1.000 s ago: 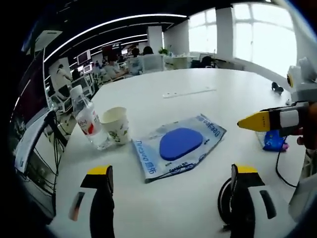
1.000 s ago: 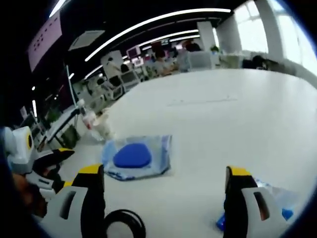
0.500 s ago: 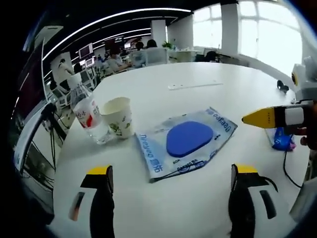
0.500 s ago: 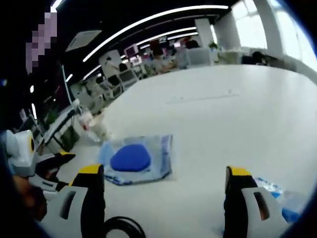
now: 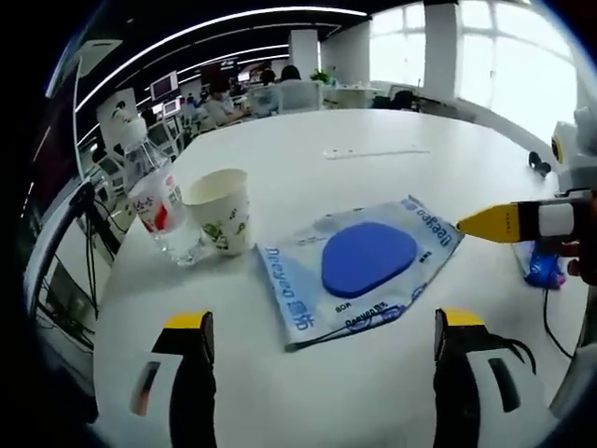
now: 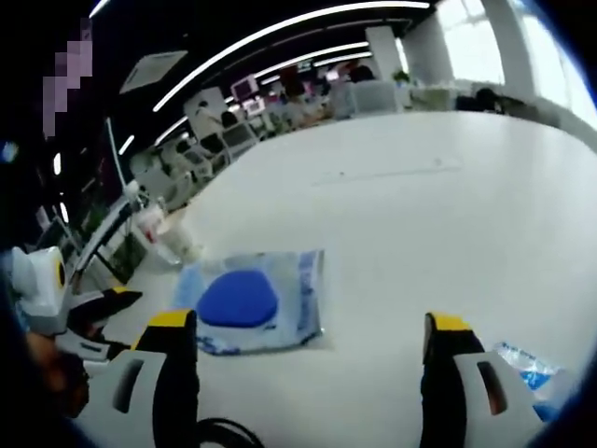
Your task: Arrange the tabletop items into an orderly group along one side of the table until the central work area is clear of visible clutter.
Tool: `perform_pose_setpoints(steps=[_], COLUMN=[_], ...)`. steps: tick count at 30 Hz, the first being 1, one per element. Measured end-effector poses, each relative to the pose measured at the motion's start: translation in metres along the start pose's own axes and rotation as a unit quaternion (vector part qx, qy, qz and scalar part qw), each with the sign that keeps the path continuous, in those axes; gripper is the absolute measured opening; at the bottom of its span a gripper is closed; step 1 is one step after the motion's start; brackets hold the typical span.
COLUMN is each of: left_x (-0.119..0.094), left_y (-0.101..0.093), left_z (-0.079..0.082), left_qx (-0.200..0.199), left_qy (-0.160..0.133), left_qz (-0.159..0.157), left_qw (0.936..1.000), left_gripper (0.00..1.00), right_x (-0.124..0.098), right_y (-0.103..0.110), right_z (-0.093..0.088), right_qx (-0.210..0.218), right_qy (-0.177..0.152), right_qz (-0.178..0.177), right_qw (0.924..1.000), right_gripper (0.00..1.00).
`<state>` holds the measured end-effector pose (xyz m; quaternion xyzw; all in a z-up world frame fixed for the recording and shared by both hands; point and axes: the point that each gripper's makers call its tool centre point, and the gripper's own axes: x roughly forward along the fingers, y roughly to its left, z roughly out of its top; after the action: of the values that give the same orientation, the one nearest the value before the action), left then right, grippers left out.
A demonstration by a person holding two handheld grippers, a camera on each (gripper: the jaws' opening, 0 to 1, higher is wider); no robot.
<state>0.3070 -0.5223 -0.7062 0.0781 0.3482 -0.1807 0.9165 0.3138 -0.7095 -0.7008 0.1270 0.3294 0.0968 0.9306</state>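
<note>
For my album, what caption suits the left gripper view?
Open left claw faces a clear packet with a blue pad, beside a paper cup and plastic bottle.

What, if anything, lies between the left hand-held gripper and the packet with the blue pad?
Nothing visible: bare white table separates the open left hand-held gripper from the packet. The paper cup and water bottle stand off to its left.

The left gripper [image 5: 322, 383] has two black fingers [image 5: 191, 387] capped with yellow tips, with pale grey plates on their outer sides. The right gripper [image 6: 303, 387] looks the same: black fingers [image 6: 173, 383], yellow tips, pale grey side plates.
</note>
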Motion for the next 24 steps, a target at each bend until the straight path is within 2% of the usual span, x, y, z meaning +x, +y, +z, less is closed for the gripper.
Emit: perform_pose_setpoints(steps=[14, 18, 22, 24], left_x=[0.016, 0.021, 0.025, 0.029], left_y=[0.005, 0.006, 0.006, 0.007], left_z=[-0.003, -0.004, -0.005, -0.006], left_qx=[-0.008, -0.013, -0.017, -0.023], left_qy=[0.013, 0.017, 0.020, 0.024], left_qz=[0.006, 0.004, 0.004, 0.005], left_qw=[0.9999, 0.9998, 0.9996, 0.9994], left_gripper=[0.98, 0.98, 0.96, 0.95], right_x=[0.019, 0.025, 0.029, 0.032], right_y=[0.001, 0.001, 0.001, -0.001], right_z=[0.003, -0.001, -0.001, -0.005], right_qx=[0.000, -0.001, 0.000, -0.004], right_qy=[0.009, 0.022, 0.021, 0.034], right_qz=[0.008, 0.011, 0.010, 0.008], right_qw=[0.9999, 0.9997, 0.9997, 0.9994], right_gripper=[0.94, 0.93, 0.90, 0.87])
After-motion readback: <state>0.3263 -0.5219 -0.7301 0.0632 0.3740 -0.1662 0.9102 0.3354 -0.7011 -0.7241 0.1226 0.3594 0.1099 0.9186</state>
